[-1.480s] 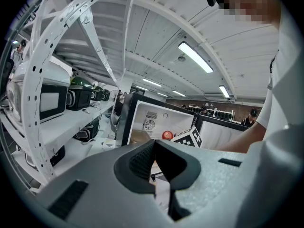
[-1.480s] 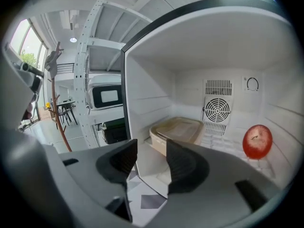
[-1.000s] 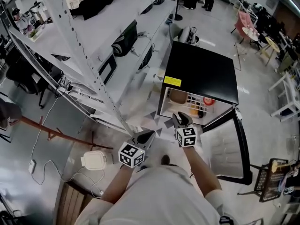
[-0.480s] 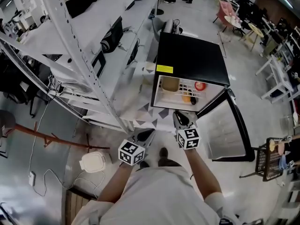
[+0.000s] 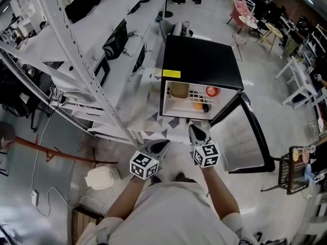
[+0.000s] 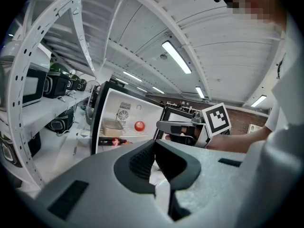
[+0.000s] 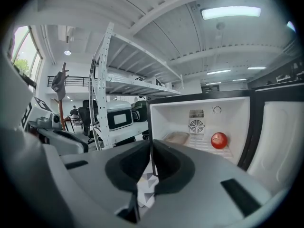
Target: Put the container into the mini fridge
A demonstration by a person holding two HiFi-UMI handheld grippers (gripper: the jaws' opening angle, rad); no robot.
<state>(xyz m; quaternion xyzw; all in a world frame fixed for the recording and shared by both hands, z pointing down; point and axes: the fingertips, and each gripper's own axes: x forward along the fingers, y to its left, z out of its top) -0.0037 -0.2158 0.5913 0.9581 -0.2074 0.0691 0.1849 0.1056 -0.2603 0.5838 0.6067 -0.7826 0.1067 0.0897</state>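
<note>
Yellow label (image 5: pixel 171 74) on the mini fridge (image 5: pixel 202 60) — illegible.

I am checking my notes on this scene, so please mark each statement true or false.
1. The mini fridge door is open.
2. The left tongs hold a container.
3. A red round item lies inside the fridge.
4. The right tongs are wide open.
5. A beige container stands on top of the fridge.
1. True: the mini fridge has its door swung open.
2. False: the left tongs are shut with nothing between them.
3. True: the red round item lies on the shelf.
4. False: the right tongs are shut and empty.
5. False: the beige container sits inside, on the same shelf.
</note>
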